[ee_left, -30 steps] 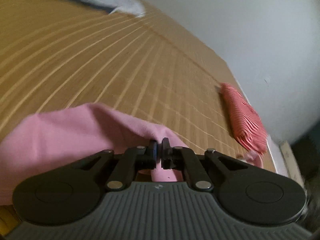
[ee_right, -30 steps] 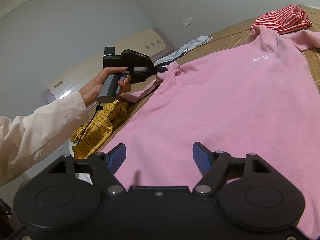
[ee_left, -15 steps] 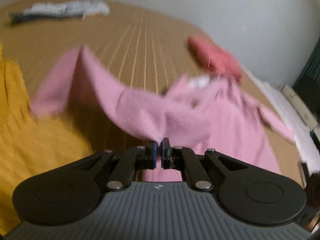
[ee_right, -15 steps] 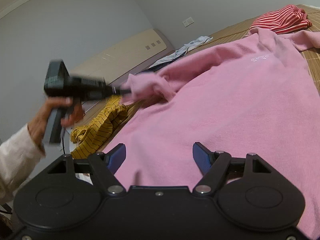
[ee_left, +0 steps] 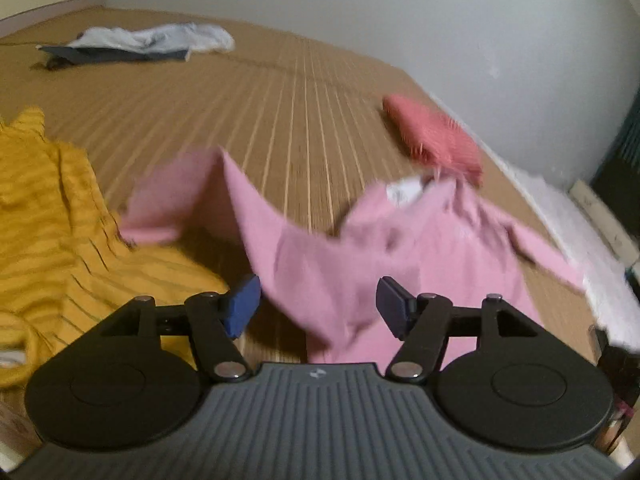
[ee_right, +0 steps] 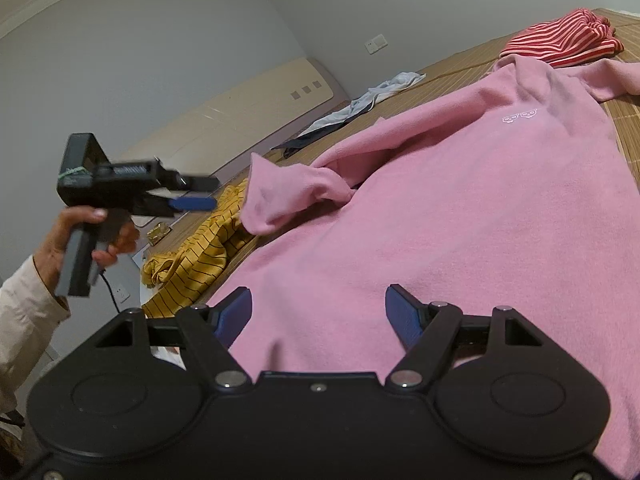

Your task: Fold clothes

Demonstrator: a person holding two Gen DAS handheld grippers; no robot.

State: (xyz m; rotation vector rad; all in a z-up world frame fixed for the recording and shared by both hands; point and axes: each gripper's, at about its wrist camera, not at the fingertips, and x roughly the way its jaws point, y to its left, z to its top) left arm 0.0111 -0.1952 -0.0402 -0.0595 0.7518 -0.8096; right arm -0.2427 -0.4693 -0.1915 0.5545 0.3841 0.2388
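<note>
Left gripper [ee_left: 318, 306] jaws opening, nothing pinched; right gripper [ee_right: 318, 316] spread, empty. Pink sweatshirt [ee_right: 460, 208] sleeve [ee_right: 288, 194] looks mid-drop (blurred), so it may land bunched and skew the fold.

The left gripper [ee_right: 196, 200] is held up in the air to the left of the pink sweater [ee_right: 460, 220], apart from it, pointing toward its folded-over sleeve. Its jaws are opening — the blue fingers [ee_left: 242, 306] stand spread, nothing pressed between them. A hand [ee_right: 86, 240] in a cream sleeve [ee_right: 22, 320] wraps the pistol-style handle. The right gripper [ee_right: 319, 316] sits low over the near hem of the pink sweater, jaws wide — its blue fingers [ee_right: 404, 318] straddle the cloth without pinching it.
</note>
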